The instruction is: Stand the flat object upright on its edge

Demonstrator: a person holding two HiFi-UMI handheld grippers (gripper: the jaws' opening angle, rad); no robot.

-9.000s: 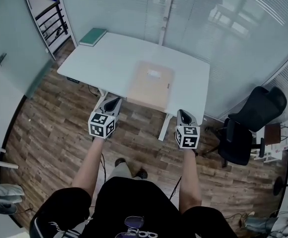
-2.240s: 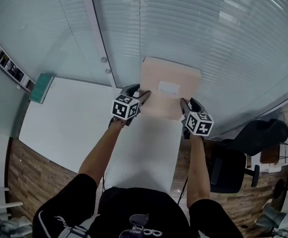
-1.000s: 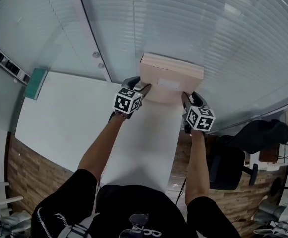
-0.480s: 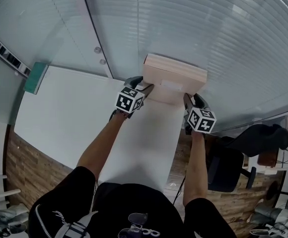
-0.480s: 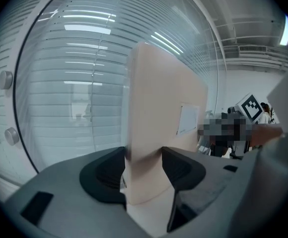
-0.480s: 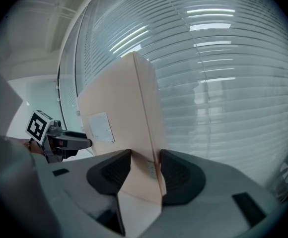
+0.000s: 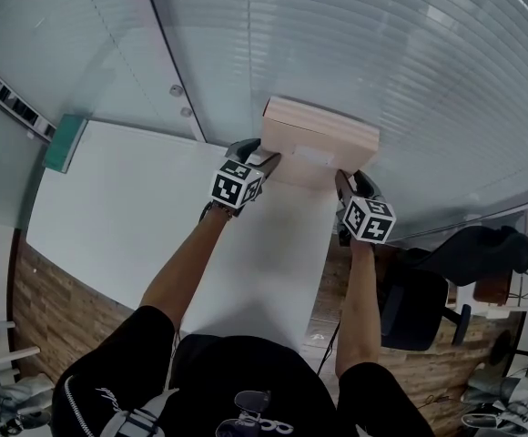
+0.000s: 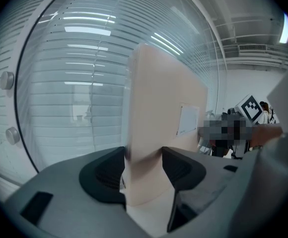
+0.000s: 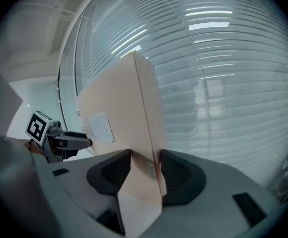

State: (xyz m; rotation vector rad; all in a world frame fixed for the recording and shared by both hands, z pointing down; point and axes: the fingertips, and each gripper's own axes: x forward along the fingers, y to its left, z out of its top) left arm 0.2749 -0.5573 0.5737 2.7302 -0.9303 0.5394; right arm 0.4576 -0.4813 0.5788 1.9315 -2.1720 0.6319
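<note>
1. Moved: cardboard box [image 7: 319,139] lay flat on the table [image 7: 155,217] 9 s ago with both grippers well short of it. It now sits near upright at the far end of the table. Barely any change over the last half second.
2. Nearest: the person's 2 bare forearms reach forward over the white tabletop, 1 gripper each.
3. Left gripper [image 7: 266,162]: jaws set wide, dark ribbed pads pressed on both faces of the box's left side edge. It is holding.
4. Right gripper [image 7: 341,182]: same story on the right side edge. Jaws a bit narrower, pads clamped across the box's thickness at a seam or flap line.
5. Box: thin, broad, rectangular, pale tan matte cardboard with crisp corners. A small white label [image 7: 311,157] is on the face turned toward the person. The top edge shows as a narrow strip in the head view, so the broad face is close to vertical.
6. Progress, my read: tilt-up is essentially done. Left to do: confirm the bottom edge is seated on the table, which I can't tell from here. Then open both sets of jaws and check that it stands.
7. Farther: green book [image 7: 64,142] at the table's far left corner, well apart from the box.
8. Farthest: glass wall [image 7: 382,53] with horizontal blinds just behind the box. A dark office chair [image 7: 469,253] stands off to the right, on wood-look flooring.
</note>
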